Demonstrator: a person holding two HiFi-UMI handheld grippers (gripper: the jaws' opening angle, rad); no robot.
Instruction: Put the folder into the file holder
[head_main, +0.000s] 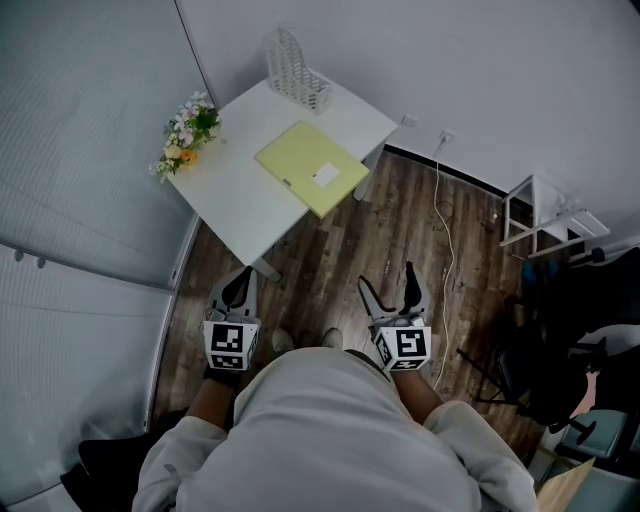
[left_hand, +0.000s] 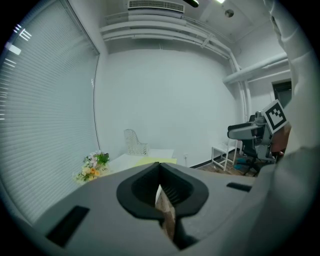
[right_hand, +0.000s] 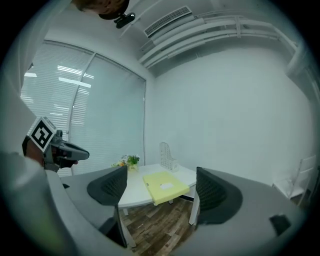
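Observation:
A pale yellow folder (head_main: 311, 166) with a white label lies flat on the white table (head_main: 240, 200), its near corner overhanging the table's edge. The white mesh file holder (head_main: 296, 71) stands empty at the table's far corner. Both grippers are held low in front of the person, well short of the table. My left gripper (head_main: 238, 289) is shut with nothing in it. My right gripper (head_main: 389, 286) stands open and empty. In the right gripper view the folder (right_hand: 165, 185) and file holder (right_hand: 167, 157) show between the spread jaws.
A small bouquet of flowers (head_main: 186, 134) sits at the table's left corner. A white cable (head_main: 441, 215) runs from a wall socket across the wooden floor. A white side shelf (head_main: 545, 217) and a dark office chair (head_main: 545, 355) stand at the right.

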